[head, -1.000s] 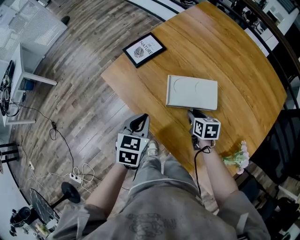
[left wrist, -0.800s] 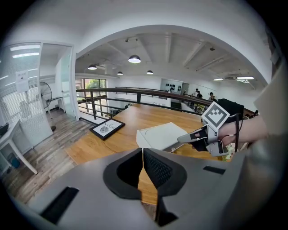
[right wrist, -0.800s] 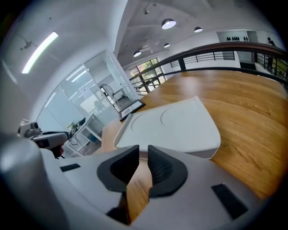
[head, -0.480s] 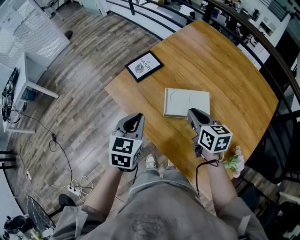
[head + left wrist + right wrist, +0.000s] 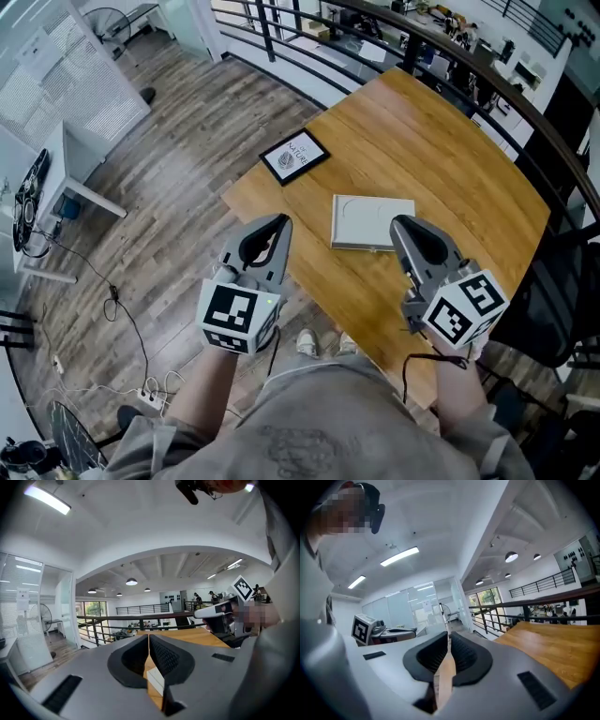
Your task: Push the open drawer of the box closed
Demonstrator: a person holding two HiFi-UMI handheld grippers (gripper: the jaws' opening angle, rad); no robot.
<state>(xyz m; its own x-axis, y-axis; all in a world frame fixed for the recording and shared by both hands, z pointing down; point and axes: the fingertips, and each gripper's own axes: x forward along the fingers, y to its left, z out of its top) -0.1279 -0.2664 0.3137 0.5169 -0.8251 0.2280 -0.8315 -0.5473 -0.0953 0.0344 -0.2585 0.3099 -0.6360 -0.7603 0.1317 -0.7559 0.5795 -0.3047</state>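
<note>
Head view: white box (image 5: pixel 372 220) lies flat on the wooden table (image 5: pixel 450 159), near its front edge, closer to the L corner. Can't tell from here if the drawer sticks out; the near side looks even, w/ a small tab at its middle. Framed pic (image 5: pixel 294 156) sits further L on the table, well apart from the box, near the far-L edge.

L gripper (image 5: pixel 281 219) is held up toward the camera, tip pointing away from the person, just L of the box & over the table's corner in the head view. Its own view: L gripper (image 5: pixel 148 637) jaws closed, pads meeting at the tips, nothing between. Through the gap below the tips, a bit of the box (image 5: pixel 157 681) & table top show, so it's clear of the box, not touching.

R gripper (image 5: pixel 397 221) is also raised, tip appearing over the box's R near corner in the head view. Its own view: R gripper (image 5: pixel 449 635) jaws closing, tips about together, nothing between, only a strip of table edge seen through the gap. The view looks out level over the room, not down at the box.

Each gripper shows in the other's view, side by side w/ a gap between. Marker cubes (image 5: pixel 232 317) face the head cam. Person stands at the table's near edge; wood floor (image 5: pixel 169 159) on the L, black railing (image 5: pixel 309 28) beyond the table.
</note>
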